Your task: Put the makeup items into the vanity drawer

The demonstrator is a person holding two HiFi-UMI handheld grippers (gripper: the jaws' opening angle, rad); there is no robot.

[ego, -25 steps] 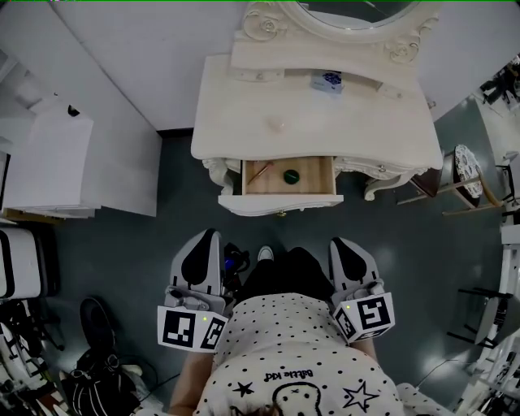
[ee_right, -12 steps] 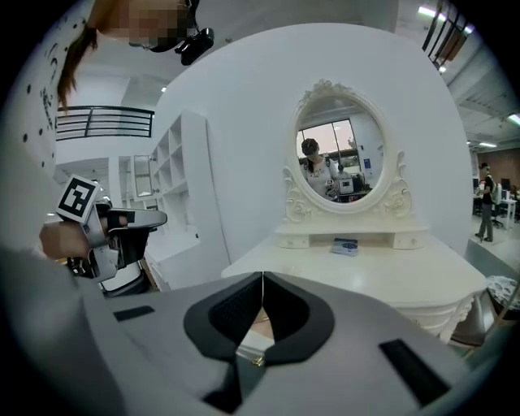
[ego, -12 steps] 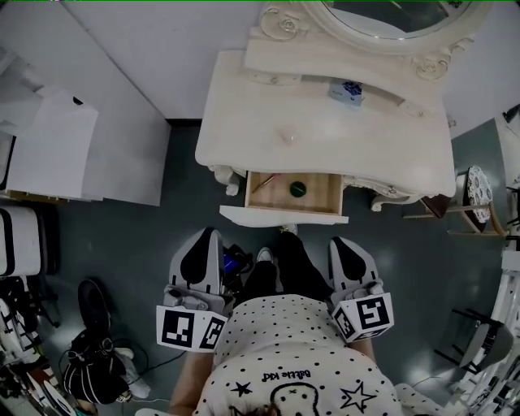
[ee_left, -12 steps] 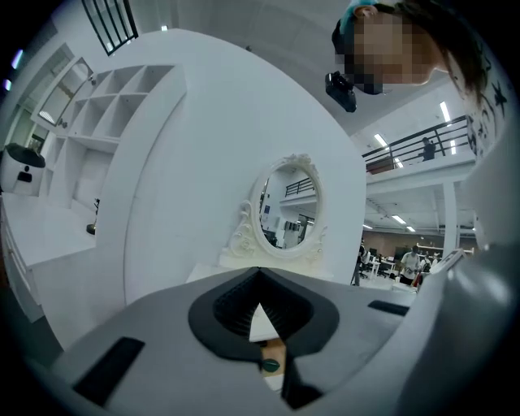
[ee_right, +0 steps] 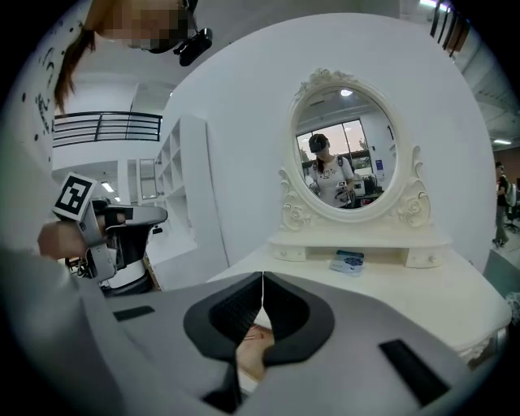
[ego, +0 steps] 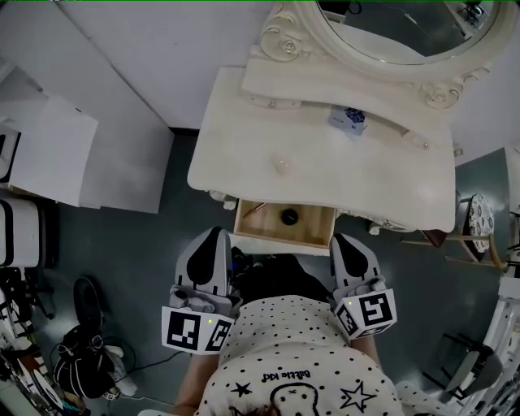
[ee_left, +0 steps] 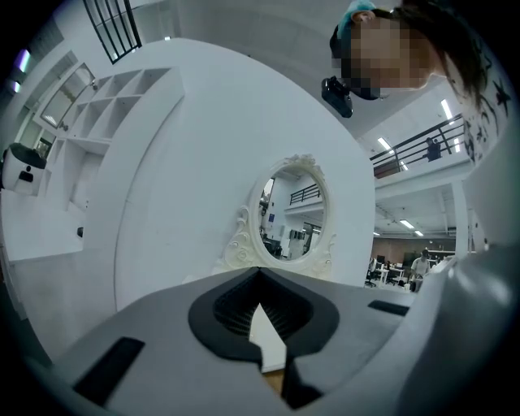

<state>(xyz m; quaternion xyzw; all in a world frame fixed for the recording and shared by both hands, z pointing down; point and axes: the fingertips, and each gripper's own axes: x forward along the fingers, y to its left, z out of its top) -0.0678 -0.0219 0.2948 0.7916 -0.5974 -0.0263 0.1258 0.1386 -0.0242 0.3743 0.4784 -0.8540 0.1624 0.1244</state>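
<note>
The cream vanity (ego: 244, 138) has its wooden drawer (ego: 321, 229) pulled open. In the drawer lie a dark round item (ego: 289, 216) and a thin stick (ego: 255, 209). On the tabletop sit a small pale round item (ego: 281, 166) and a blue-and-white box (ego: 348, 120), which shows under the mirror shelf as the box (ee_right: 347, 261) in the right gripper view. My left gripper (ego: 218, 235) and right gripper (ego: 340, 241) hang side by side just short of the drawer front. Both are shut and hold nothing. The left gripper (ee_left: 260, 275) points at the mirror, the right gripper (ee_right: 262, 278) over the drawer.
An oval mirror (ego: 390, 24) stands at the back of the vanity. White panels (ego: 57, 154) lean at the left. A black bag (ego: 81, 370) and cables lie on the floor at lower left. A round wooden stool (ego: 471, 219) stands at the right.
The vanity and open drawer have come closer in the head view. Both grippers now sit right at the drawer front; a second ago a strip of floor lay between them and it.
</note>
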